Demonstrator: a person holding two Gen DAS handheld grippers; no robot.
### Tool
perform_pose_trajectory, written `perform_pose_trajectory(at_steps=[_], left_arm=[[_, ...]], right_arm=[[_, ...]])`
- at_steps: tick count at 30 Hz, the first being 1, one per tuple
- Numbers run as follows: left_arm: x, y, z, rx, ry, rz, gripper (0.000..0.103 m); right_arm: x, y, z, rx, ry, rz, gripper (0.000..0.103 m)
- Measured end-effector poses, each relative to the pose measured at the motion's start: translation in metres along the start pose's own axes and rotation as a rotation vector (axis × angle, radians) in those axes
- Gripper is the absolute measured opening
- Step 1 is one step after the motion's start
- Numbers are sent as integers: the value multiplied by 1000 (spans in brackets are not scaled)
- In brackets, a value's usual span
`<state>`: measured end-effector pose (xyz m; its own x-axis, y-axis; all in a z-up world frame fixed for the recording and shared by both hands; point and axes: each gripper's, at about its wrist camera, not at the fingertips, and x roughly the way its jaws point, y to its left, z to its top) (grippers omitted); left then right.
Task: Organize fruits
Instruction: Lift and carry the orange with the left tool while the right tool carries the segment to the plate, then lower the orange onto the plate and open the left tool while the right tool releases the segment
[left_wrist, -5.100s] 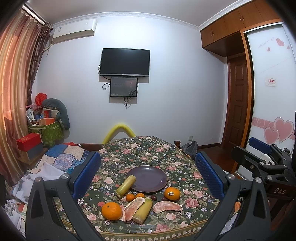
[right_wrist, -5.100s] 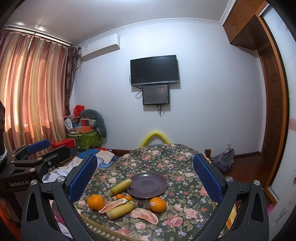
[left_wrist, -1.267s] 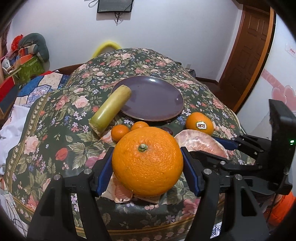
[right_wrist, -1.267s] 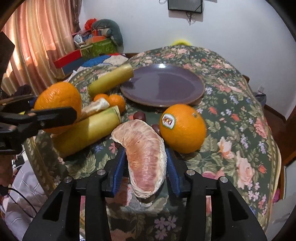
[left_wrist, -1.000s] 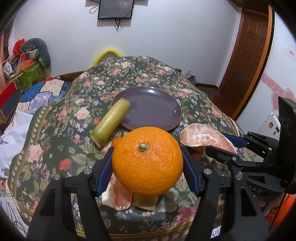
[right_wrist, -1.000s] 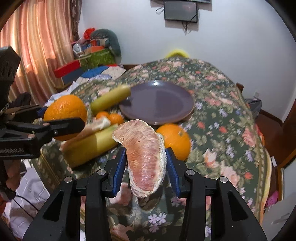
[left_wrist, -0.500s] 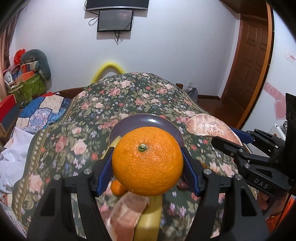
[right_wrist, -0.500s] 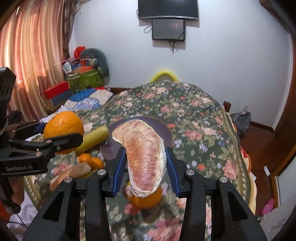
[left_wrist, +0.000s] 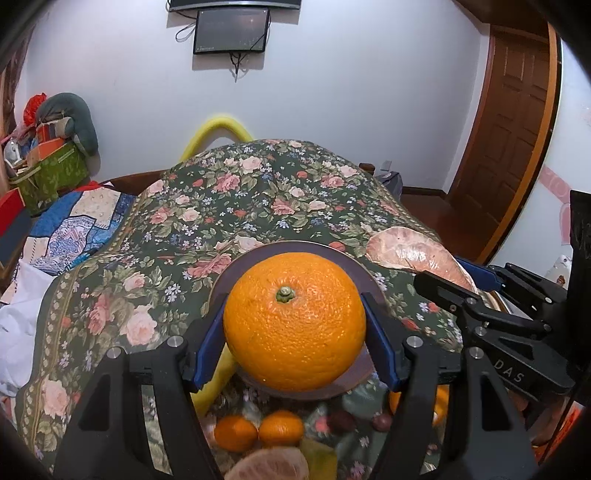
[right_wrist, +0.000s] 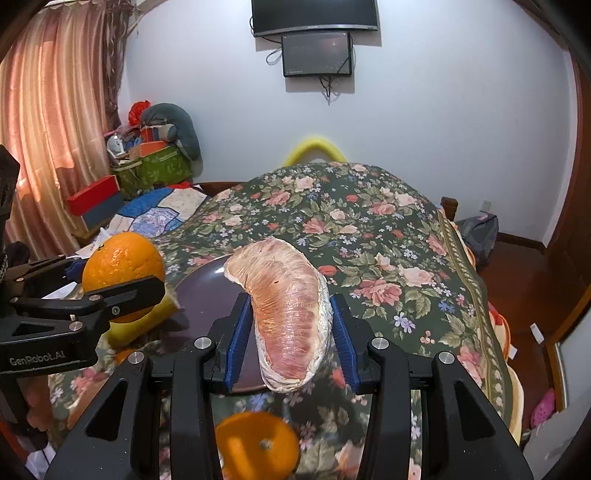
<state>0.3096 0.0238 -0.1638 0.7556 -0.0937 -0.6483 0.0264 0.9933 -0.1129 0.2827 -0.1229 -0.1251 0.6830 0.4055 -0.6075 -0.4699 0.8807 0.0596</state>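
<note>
Both grippers have come up and forward since a second ago, when they were low among the fruit at the near edge; the fruit they carry now hangs over the purple plate (left_wrist: 236, 266) instead of in front of it.

The left gripper (left_wrist: 294, 328) has its blue-padded fingers (left_wrist: 208, 341) pressed against either side of a large orange (left_wrist: 294, 326), stem end facing the camera, held in the air above the near half of the plate. From the right side you can see the same orange (right_wrist: 123, 266) clamped in the left tool, off the cloth.

The right gripper (right_wrist: 290, 332) has its fingers (right_wrist: 238, 338) closed on a peeled pomelo segment (right_wrist: 288, 314), pinkish and curved, its narrow tip pointing toward the plate (right_wrist: 201, 291). In the left view that segment (left_wrist: 413, 254) hangs just to the right of the plate's rim.

The desk (left_wrist: 258, 195) is covered in a dark floral cloth. Left on it at the near edge: two small tangerines (left_wrist: 258, 430) side by side, a yellow-green cane piece (left_wrist: 218, 380) beside the plate, another pomelo segment (left_wrist: 267, 465) at the bottom edge, blurred, and a couple of small dark round fruits (left_wrist: 380, 421) I cannot identify. Below the right gripper sits a second orange (right_wrist: 258, 445), also blurred.

On the far wall hang a television (right_wrist: 316, 18) and a smaller screen (right_wrist: 317, 53).
</note>
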Motion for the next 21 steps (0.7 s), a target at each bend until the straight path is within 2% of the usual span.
perform_pose_trajectory(at_steps=[16, 21], left_arm=[[66, 7, 19, 0, 101, 17, 68], [83, 5, 21, 11, 137, 13, 68]], right_arm=[[62, -11, 8, -52, 98, -15, 39], [75, -12, 11, -60, 126, -7, 31]])
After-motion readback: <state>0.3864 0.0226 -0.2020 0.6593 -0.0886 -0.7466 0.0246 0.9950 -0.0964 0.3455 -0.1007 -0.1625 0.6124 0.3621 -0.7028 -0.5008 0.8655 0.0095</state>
